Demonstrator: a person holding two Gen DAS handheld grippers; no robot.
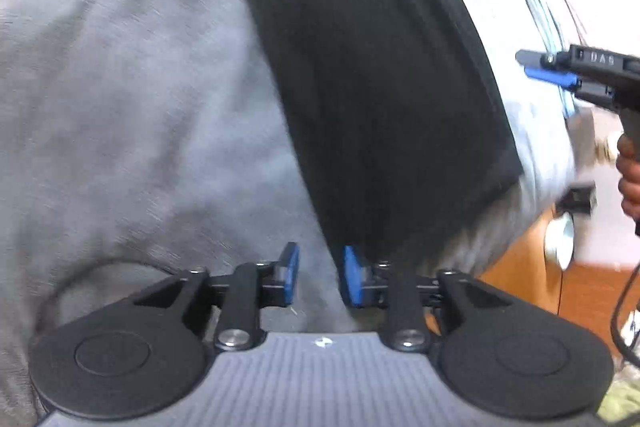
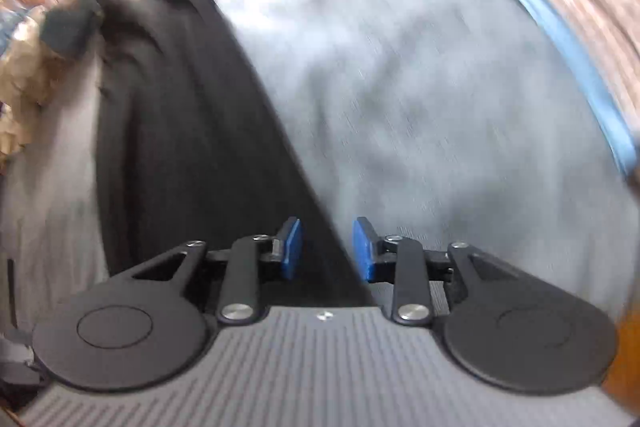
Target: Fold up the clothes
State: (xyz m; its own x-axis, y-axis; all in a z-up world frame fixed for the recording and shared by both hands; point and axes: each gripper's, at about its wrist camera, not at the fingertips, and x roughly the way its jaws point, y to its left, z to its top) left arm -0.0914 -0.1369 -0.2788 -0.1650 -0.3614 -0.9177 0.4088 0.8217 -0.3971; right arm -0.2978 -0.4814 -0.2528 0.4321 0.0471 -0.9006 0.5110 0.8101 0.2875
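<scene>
A black garment (image 1: 372, 75) lies as a long band across a light grey cloth (image 1: 132, 115). My left gripper (image 1: 320, 277) is open just above the garment's near corner, and nothing is between its blue pads. The right gripper shows at the right edge of the left wrist view (image 1: 536, 65), over the grey cloth beyond the garment's far edge. In the right wrist view the black garment (image 2: 192, 147) runs down the left and the grey cloth (image 2: 440, 115) fills the right. My right gripper (image 2: 327, 249) is open over the garment's edge, holding nothing. This view is motion-blurred.
Orange-brown wood (image 1: 532, 267) with a round metal fitting (image 1: 560, 239) shows at the lower right. A cable (image 1: 624, 311) hangs below the right hand. A blue strip (image 2: 560, 39) edges the grey cloth on the right. A crumpled beige item (image 2: 28, 79) sits at the left.
</scene>
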